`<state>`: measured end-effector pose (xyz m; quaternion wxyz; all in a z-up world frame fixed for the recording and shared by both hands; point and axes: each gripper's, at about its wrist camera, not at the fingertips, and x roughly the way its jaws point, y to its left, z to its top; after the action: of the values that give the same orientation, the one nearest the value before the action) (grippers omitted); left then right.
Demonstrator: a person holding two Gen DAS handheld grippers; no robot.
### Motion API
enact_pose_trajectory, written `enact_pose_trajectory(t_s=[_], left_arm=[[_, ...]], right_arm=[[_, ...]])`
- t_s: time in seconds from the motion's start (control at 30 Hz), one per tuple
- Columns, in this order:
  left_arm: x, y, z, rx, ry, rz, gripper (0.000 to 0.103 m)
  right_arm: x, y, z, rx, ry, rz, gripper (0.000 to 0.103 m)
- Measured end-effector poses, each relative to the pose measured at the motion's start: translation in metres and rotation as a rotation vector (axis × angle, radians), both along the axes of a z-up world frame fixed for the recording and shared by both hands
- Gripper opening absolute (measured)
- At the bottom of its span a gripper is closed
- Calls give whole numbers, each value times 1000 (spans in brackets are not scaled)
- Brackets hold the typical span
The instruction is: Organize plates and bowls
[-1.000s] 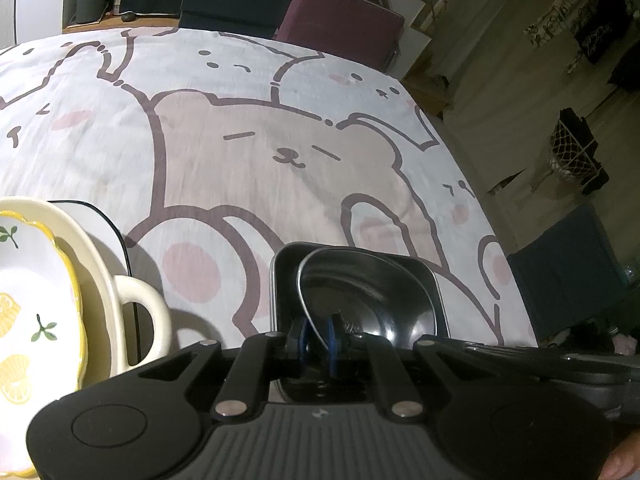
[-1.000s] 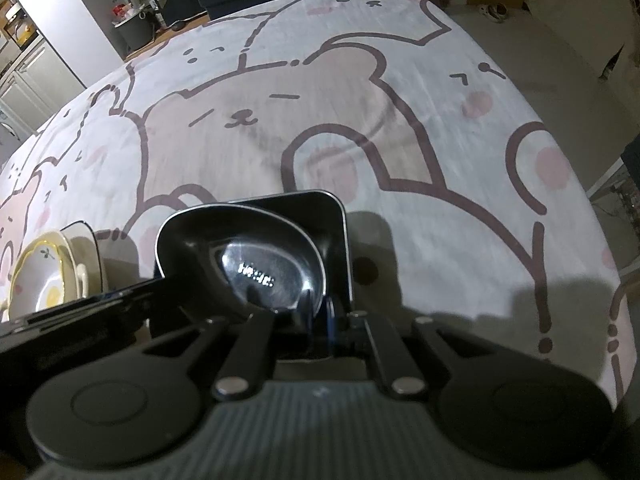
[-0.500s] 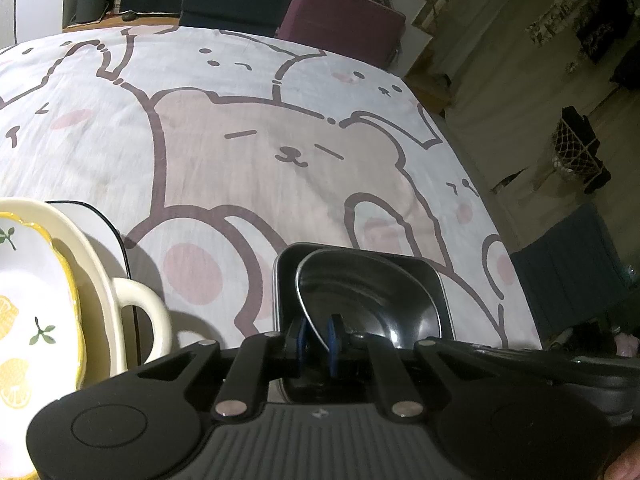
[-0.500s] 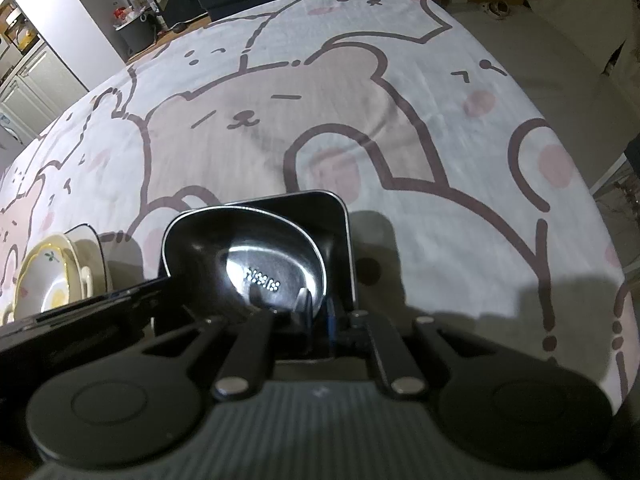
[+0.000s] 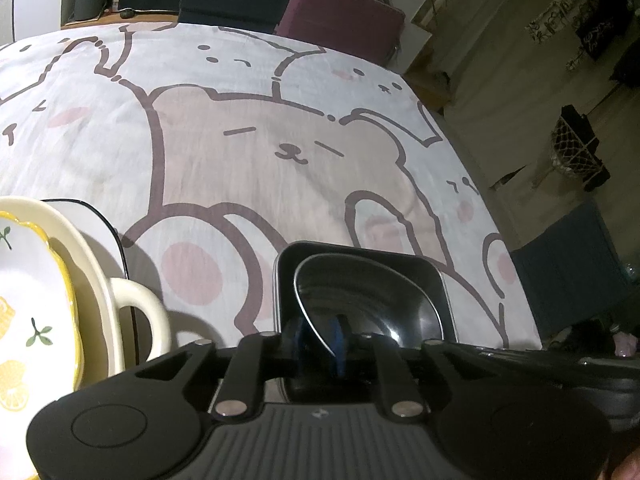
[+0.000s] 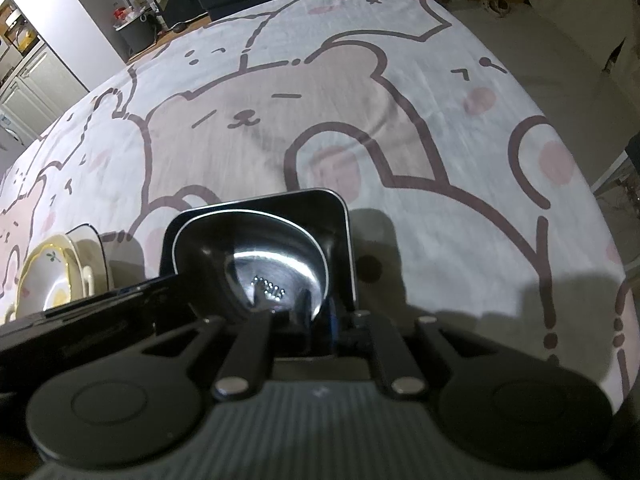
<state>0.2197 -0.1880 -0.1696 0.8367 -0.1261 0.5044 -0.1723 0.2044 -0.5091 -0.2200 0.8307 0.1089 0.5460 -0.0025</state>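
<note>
Jaws of my left gripper [image 5: 320, 334] just opened, off the steel bowl [image 5: 360, 296] rim; right gripper [image 6: 320, 320] opening too, bear cloth [image 5: 280, 140] below.

Steel bowl [image 6: 276, 264]: round, shiny, nested in square dark tray [image 6: 340, 216].
Lemon plate [image 5: 28, 320]: stacked in cream handled dish [image 5: 136, 300], left of tray.

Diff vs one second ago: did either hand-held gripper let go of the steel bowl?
The left hand-held gripper has just been opening: its blue pads now stand apart around the steel bowl rim, released. The right hand-held gripper has eased open slightly, rim between its jaws. Bowl, square black tray and lemon plate stayed put.
</note>
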Motion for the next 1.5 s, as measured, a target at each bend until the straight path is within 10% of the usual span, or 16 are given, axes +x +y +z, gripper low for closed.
enact_pose_trajectory(t_s=[0.57,0.7,1.13,1.5], left_arm=[[-17,22,31,-58,-73,9,72],[-15,24,31,-63,-65,7,70],[-9,25,20,-36,-29,3,53],[-9,18,5,9,43,-40,14]], right_arm=[[-20,-33,44,11,-189,-9,78],[-8,-44,29,-16,-113,9,44],[12,-28,3,-33,-23,138,28],[12,-27,2,-26,-26,168,10]])
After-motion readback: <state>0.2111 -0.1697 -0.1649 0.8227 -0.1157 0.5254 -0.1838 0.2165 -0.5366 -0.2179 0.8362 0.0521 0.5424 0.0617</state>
